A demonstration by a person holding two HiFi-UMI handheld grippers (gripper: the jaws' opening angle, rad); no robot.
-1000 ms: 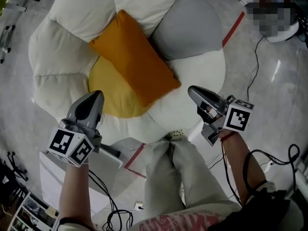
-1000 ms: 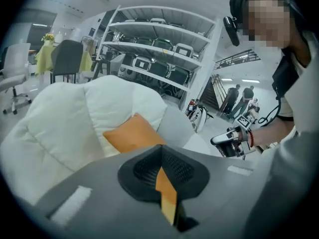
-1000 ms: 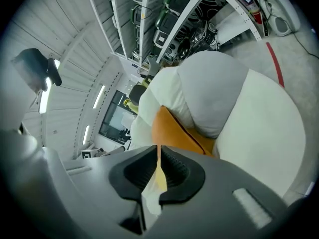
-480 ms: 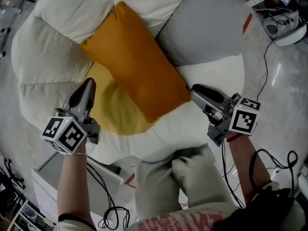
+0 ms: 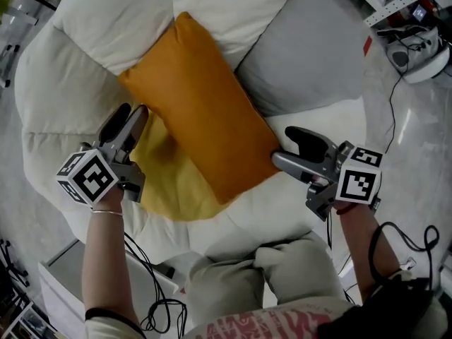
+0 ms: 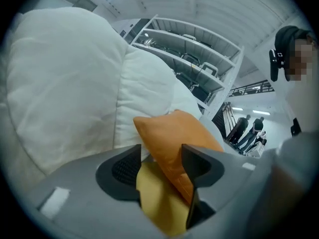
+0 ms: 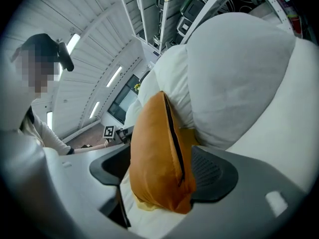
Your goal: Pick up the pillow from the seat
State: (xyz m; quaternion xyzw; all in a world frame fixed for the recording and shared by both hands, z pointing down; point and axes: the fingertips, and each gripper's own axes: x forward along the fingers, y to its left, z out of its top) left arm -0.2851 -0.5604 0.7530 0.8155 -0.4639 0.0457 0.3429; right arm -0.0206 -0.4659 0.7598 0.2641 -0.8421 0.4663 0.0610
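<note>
While atop white seat (image 5: 67, 90), orange pillow (image 5: 201, 122).

Opening claws (image 5: 131, 116) (image 5: 281, 147) now astride pillow (image 5: 201, 111)

A pale grey, glossy floor (image 5: 418, 141) lay under a ribbed white ceiling (image 7: 99, 24) lit by long strip lights (image 7: 75, 43), and a white metal shelf rack (image 6: 199, 54) stood close by.

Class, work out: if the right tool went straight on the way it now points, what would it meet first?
The orange pillow, most likely: its end lies between the opening jaws of the right tool.
</note>
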